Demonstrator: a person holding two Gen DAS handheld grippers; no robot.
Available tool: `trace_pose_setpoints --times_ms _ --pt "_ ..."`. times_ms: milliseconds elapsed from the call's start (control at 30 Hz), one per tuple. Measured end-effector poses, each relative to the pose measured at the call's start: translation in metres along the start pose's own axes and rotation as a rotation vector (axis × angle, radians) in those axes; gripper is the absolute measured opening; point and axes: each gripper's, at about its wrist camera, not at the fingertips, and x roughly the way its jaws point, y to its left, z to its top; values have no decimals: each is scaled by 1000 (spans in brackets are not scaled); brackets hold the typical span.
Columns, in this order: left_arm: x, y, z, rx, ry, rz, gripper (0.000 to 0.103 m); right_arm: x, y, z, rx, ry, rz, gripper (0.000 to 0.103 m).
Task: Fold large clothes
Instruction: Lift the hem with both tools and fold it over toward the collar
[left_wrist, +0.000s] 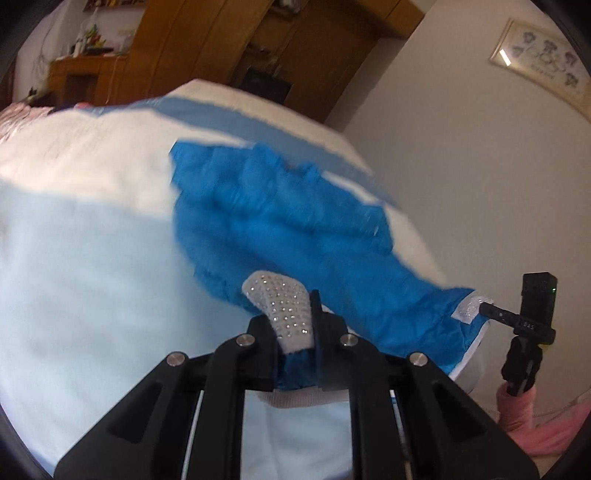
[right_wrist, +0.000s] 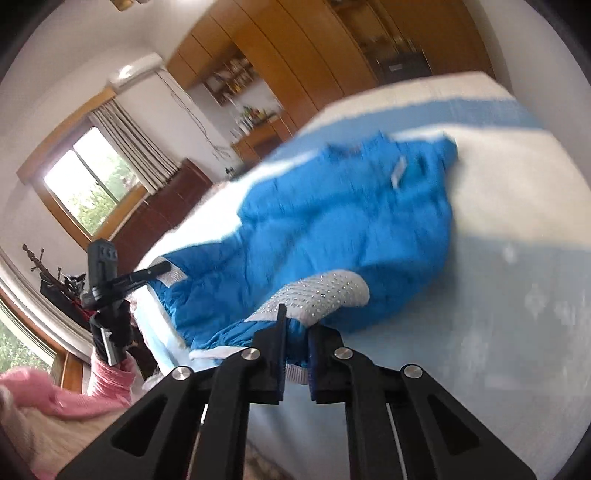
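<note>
Home bedroom. Bed (left_wrist: 92, 229) with white and pale-blue striped cover fills foreground. Tall wooden wardrobe (right_wrist: 306, 55) along far wall, cluttered shelf (right_wrist: 232, 79), curtained window (right_wrist: 92, 181), wall air conditioner (right_wrist: 135, 72), framed picture (left_wrist: 543, 59).

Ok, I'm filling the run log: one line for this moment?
stage: mid-fold | left gripper: shut on blue garment | right gripper: shut on blue garment | garment: partly lifted over bed

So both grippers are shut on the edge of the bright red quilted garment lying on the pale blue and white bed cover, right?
Not quite: the quilted garment is bright blue, not red, as both wrist views show. Otherwise right: left gripper and right gripper are shut on its edge, over the pale blue and white bed cover.
</note>
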Motion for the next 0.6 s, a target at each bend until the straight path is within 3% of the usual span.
trace_pose_setpoints --times_ms 233,367,600 --pt "26 7 86 -8 -41 -35 11 9 -31 93 91 -34 27 9" --pt "63 10 128 -11 -34 -41 11 37 -59 144 172 -19 43 8" --pt "131 27 186 -52 7 -23 12 89 -111 203 280 4 37 9"
